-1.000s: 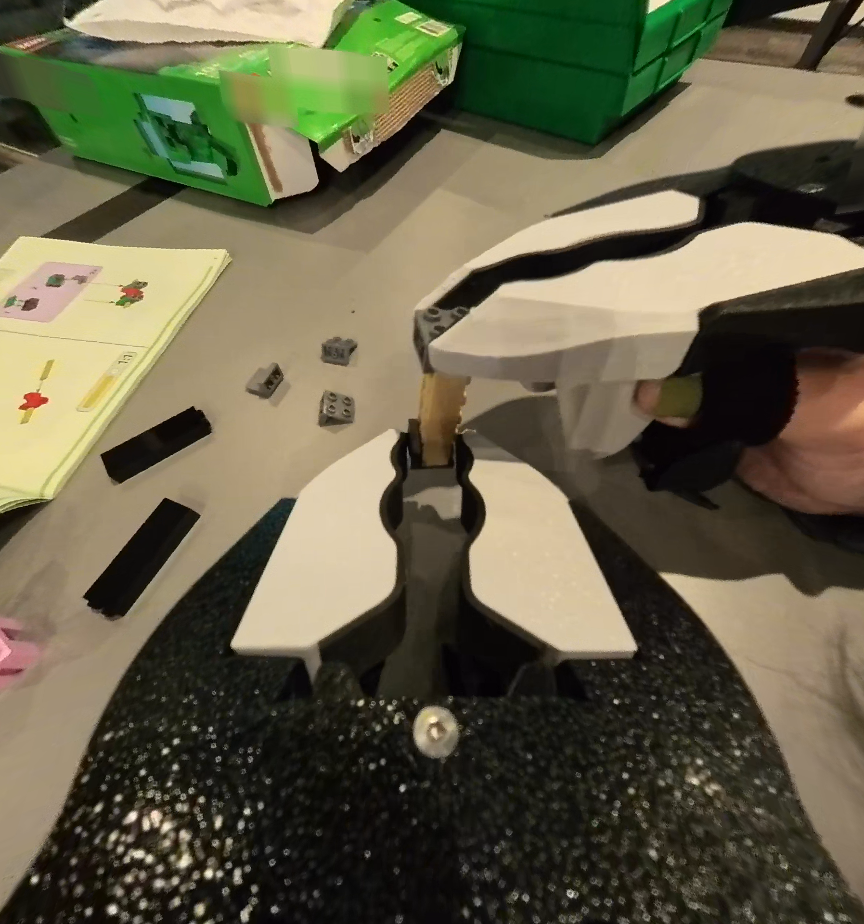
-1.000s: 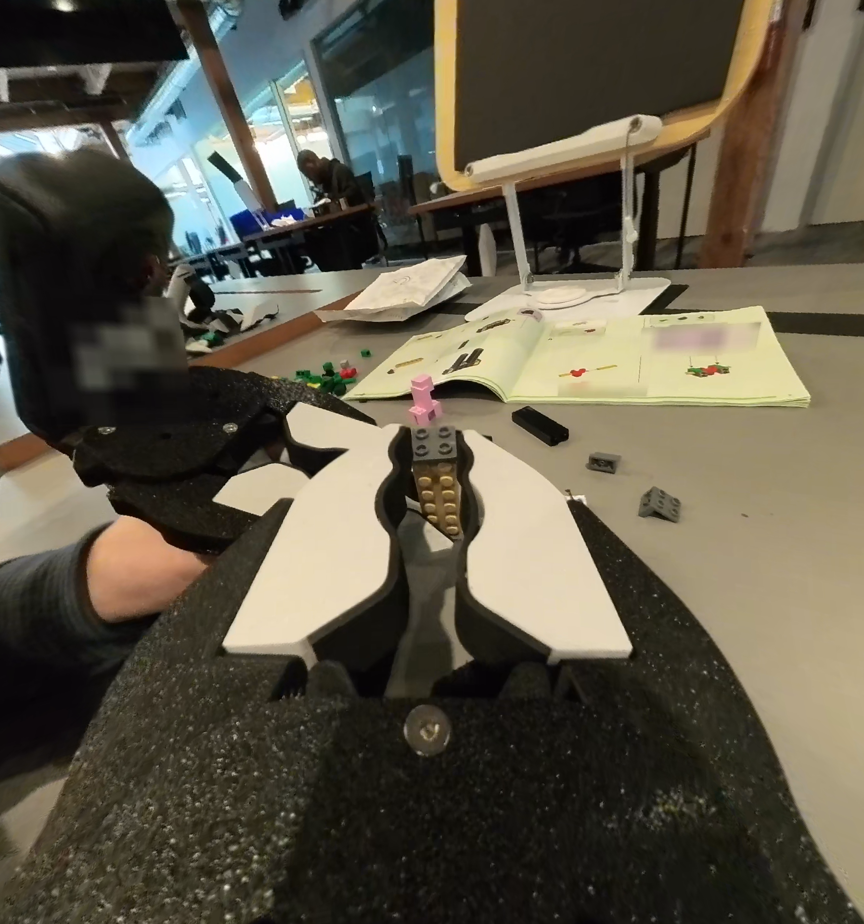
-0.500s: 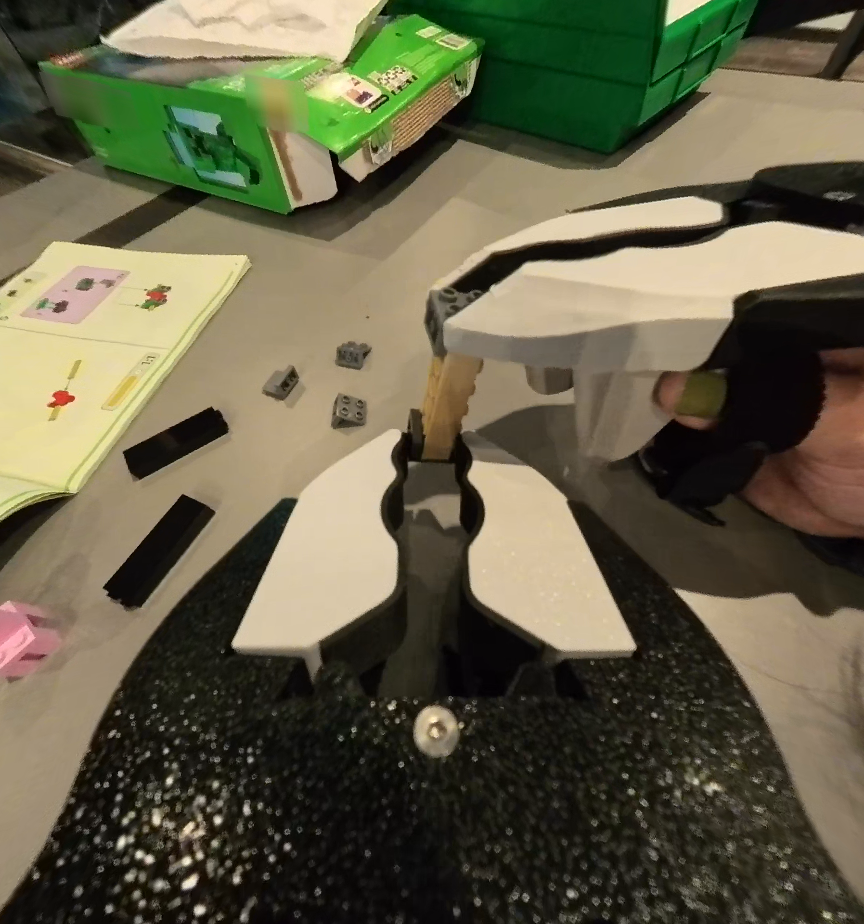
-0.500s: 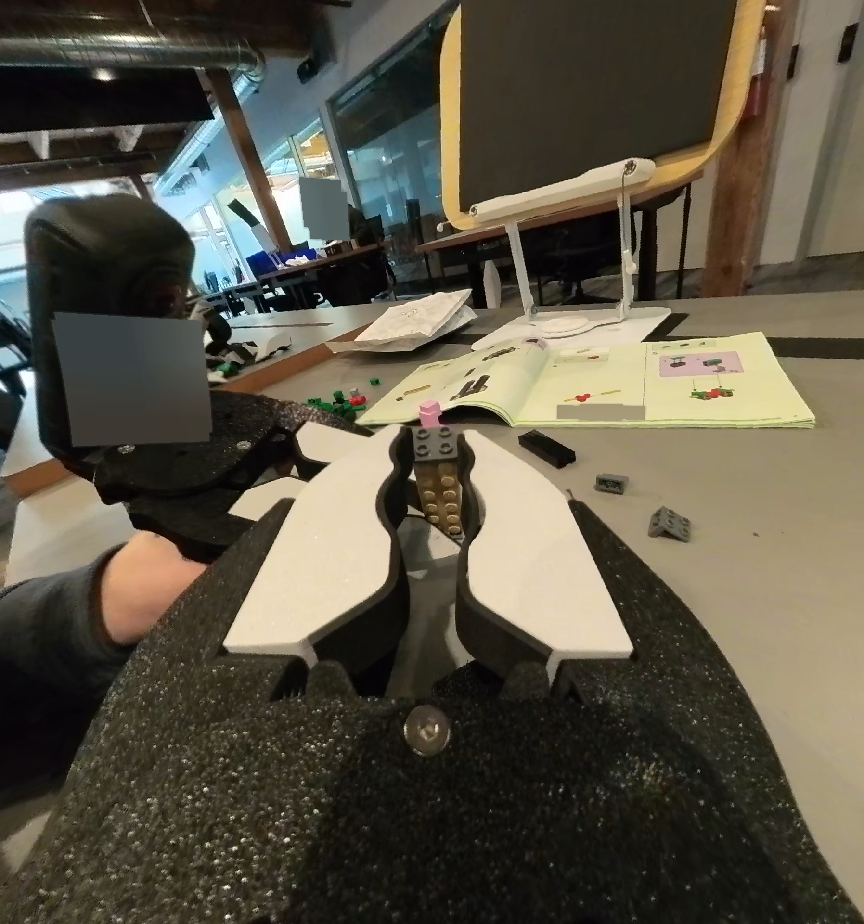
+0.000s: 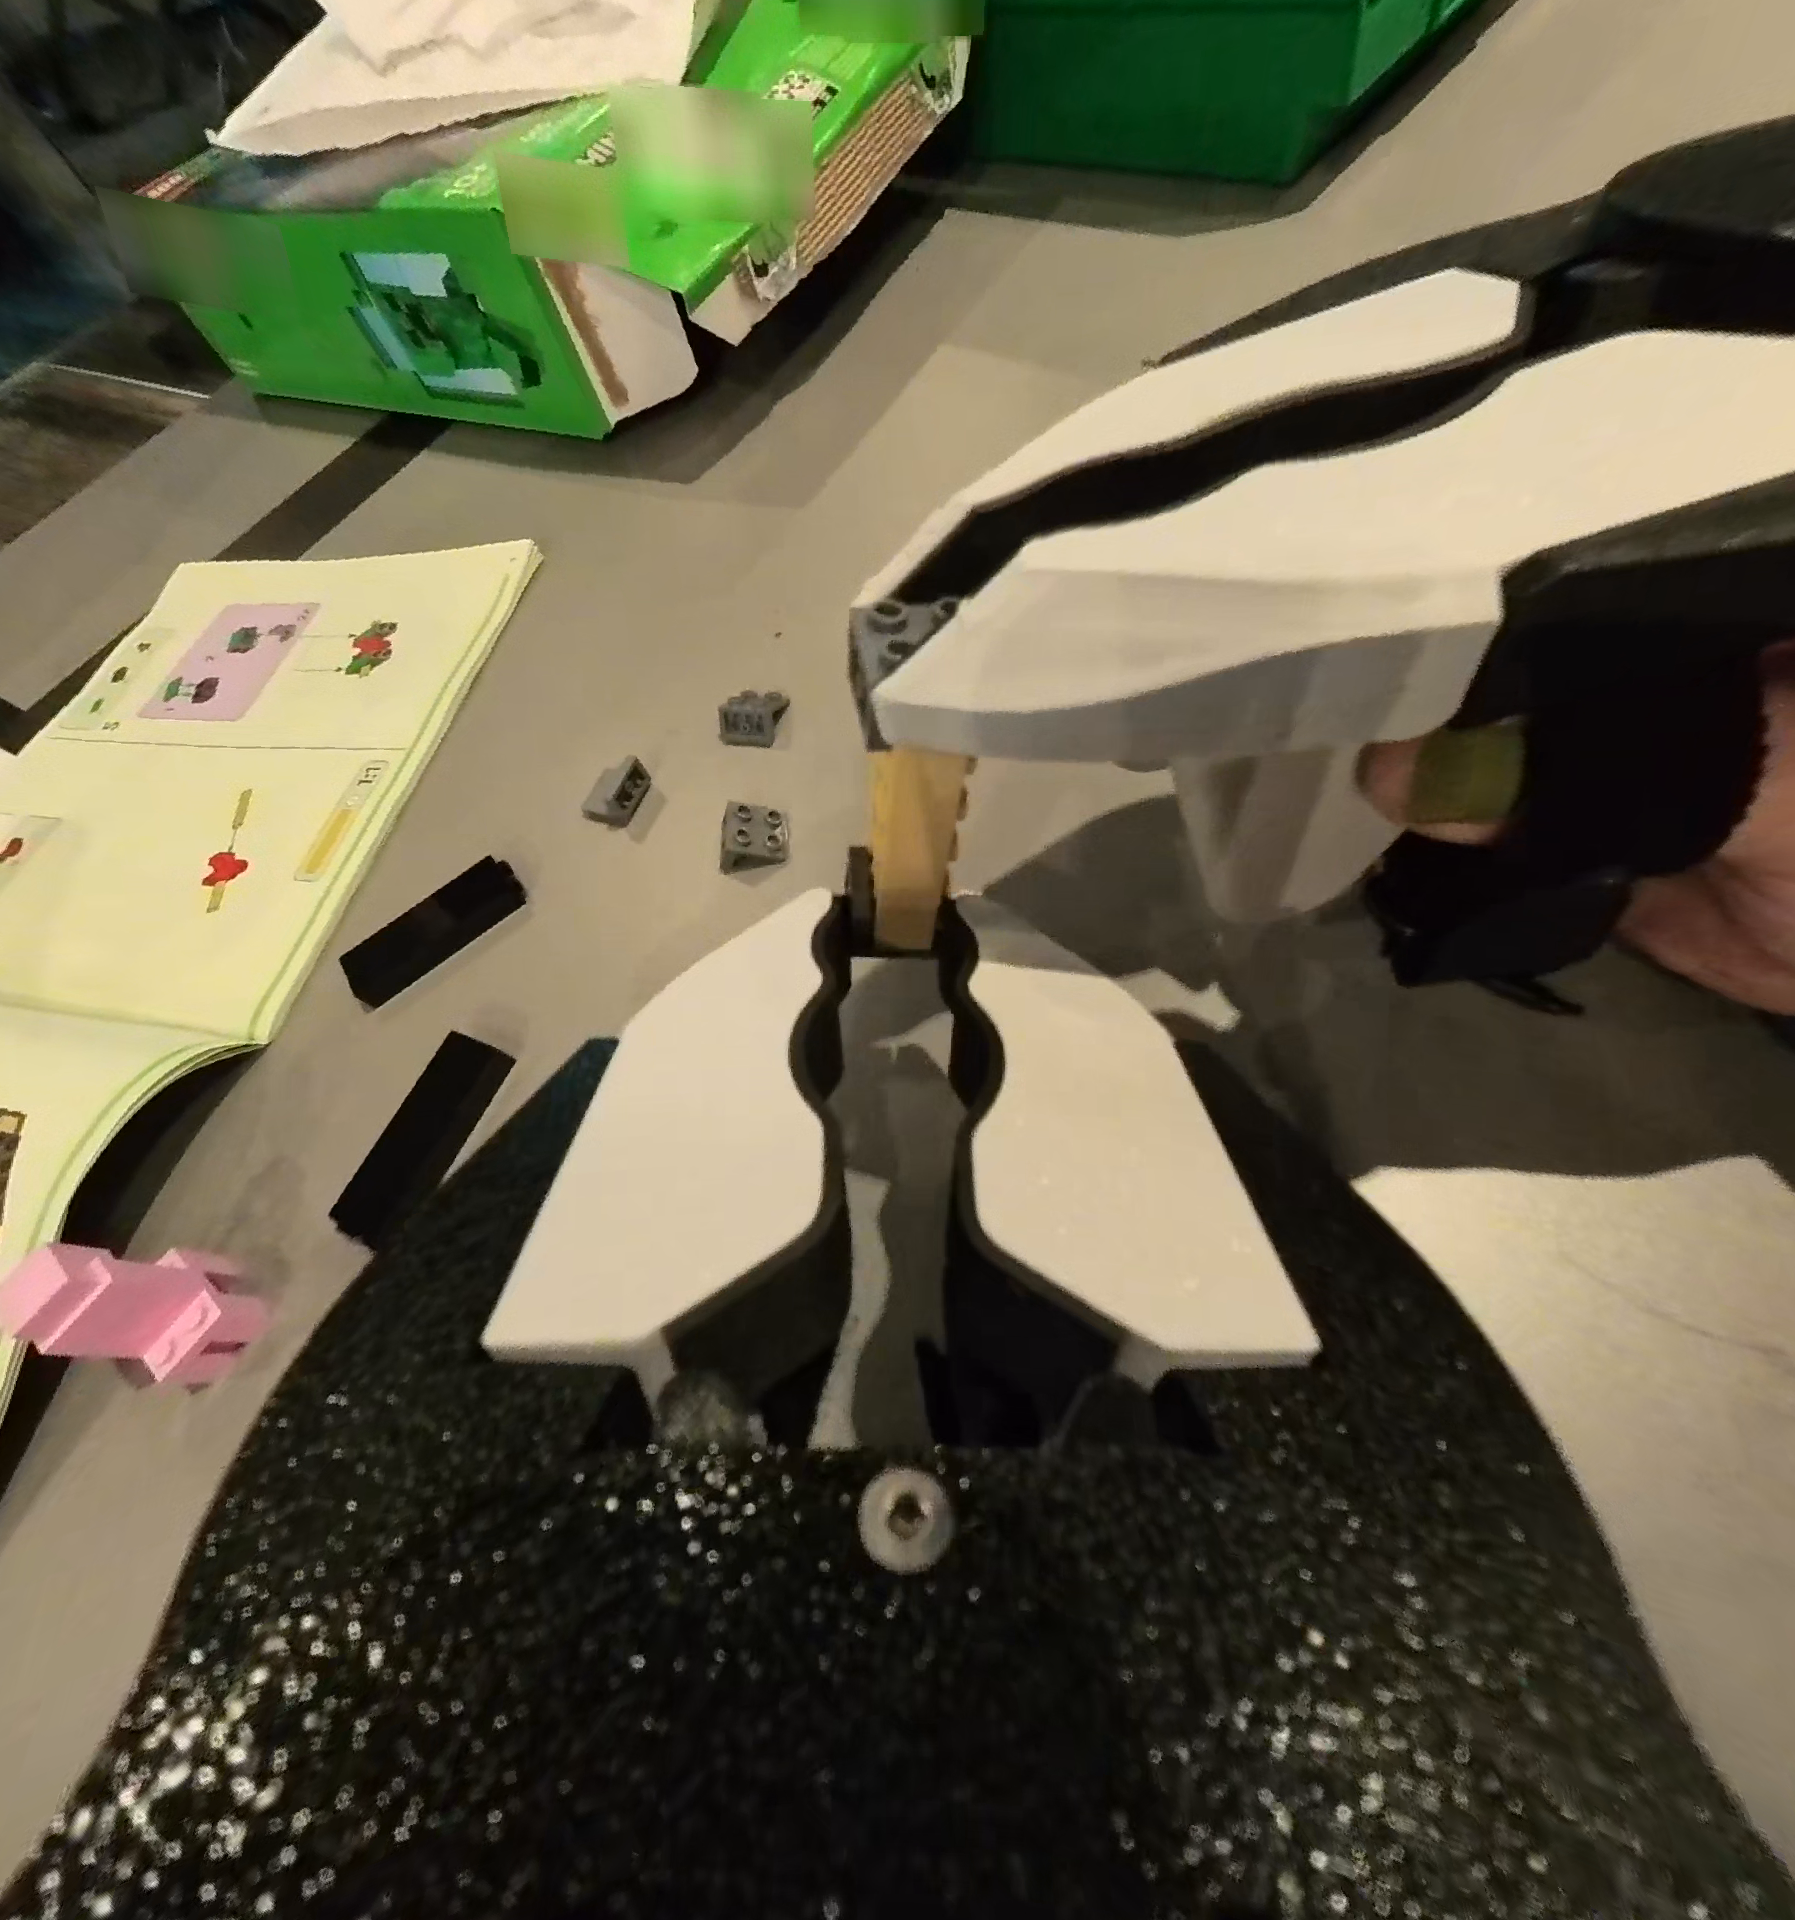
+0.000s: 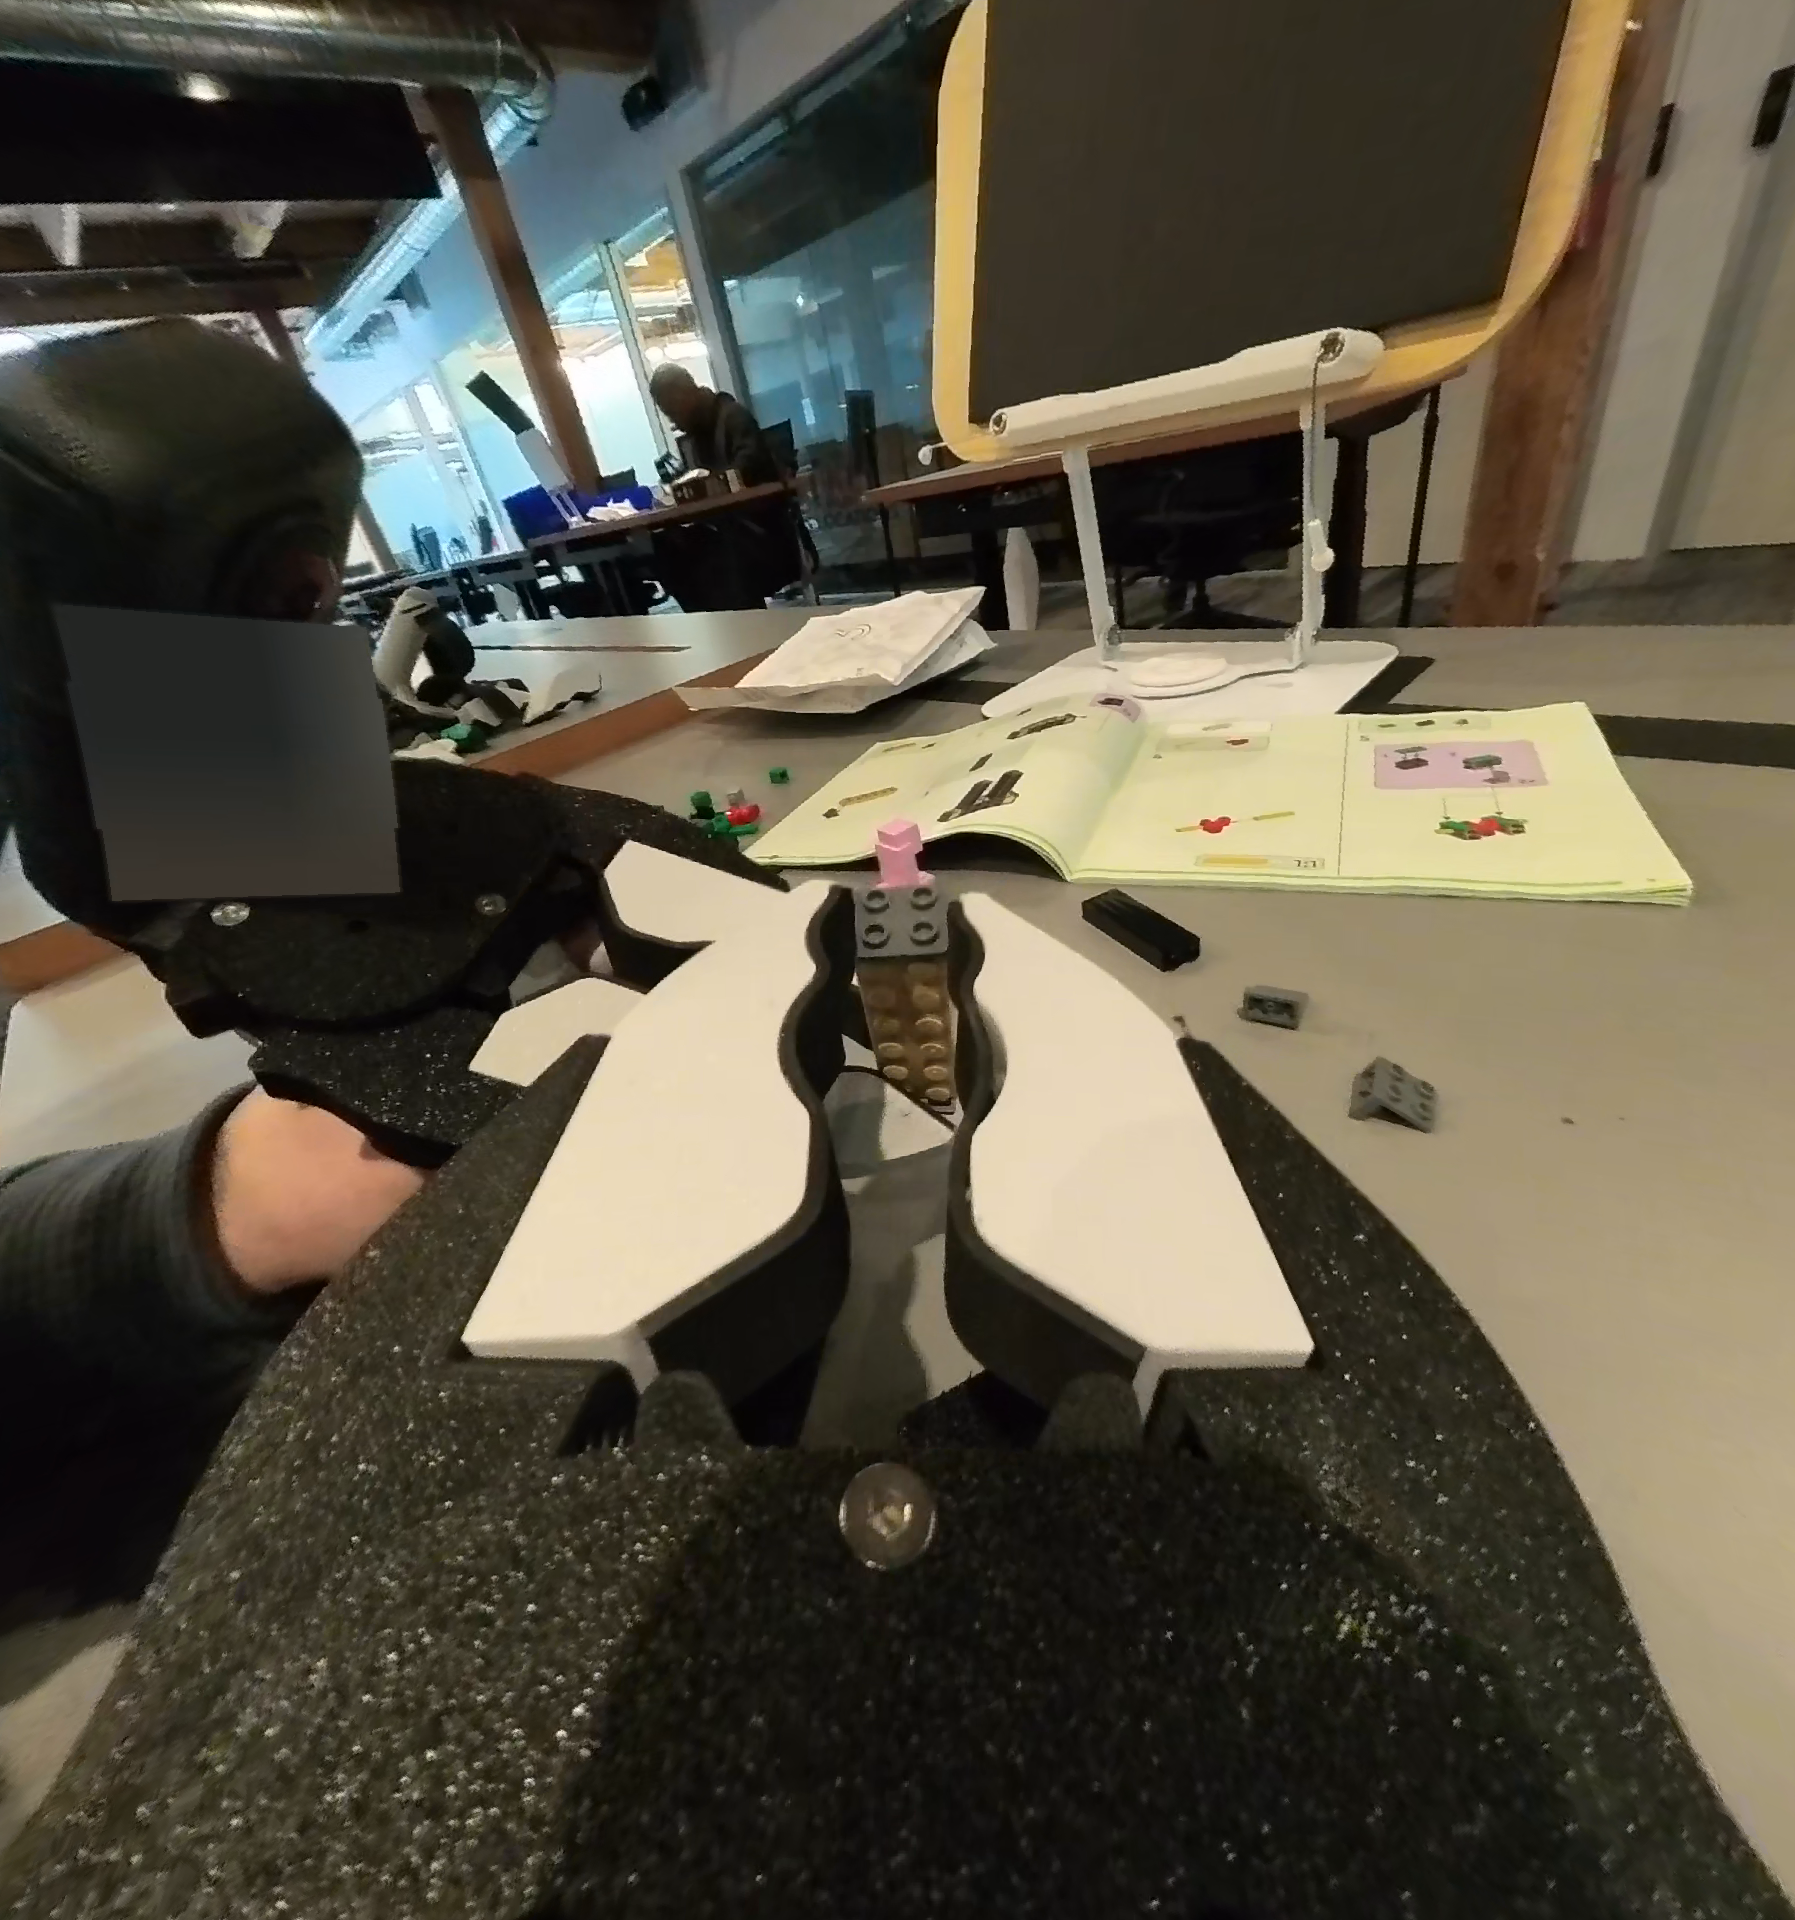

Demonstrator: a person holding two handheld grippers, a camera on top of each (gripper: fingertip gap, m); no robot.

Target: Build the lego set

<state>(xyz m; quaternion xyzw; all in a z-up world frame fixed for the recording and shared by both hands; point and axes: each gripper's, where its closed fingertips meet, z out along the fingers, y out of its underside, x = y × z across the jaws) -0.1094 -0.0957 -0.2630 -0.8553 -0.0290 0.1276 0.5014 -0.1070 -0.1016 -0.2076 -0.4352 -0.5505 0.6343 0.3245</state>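
A tan studded plate [image 5: 914,831] stands upright between both grippers, with a grey 2x2 brick [image 5: 893,639] at its top end. My left gripper [image 5: 893,914] is shut on the plate's lower end, where a small black piece sits beside it. My right gripper [image 5: 898,675] reaches in from the right and is shut on the grey brick. In the right wrist view the right gripper [image 6: 898,920] holds the grey brick [image 6: 898,935] over the tan plate [image 6: 914,1029]. The left gripper's fingers [image 6: 664,894] come in from the left.
On the grey table lie an open instruction booklet [image 5: 197,790], two black bricks [image 5: 436,930] [image 5: 420,1132], three small grey pieces [image 5: 758,831], a pink piece [image 5: 134,1320] and an open green box [image 5: 477,291]. A white stand [image 6: 1205,644] is at the far side. Some 5 centimetres of space lies between my two pairs of fingers.
Both grippers keep their hold on the assembly. The left wrist view has shifted a little, so the booklet and the pink piece show further in.
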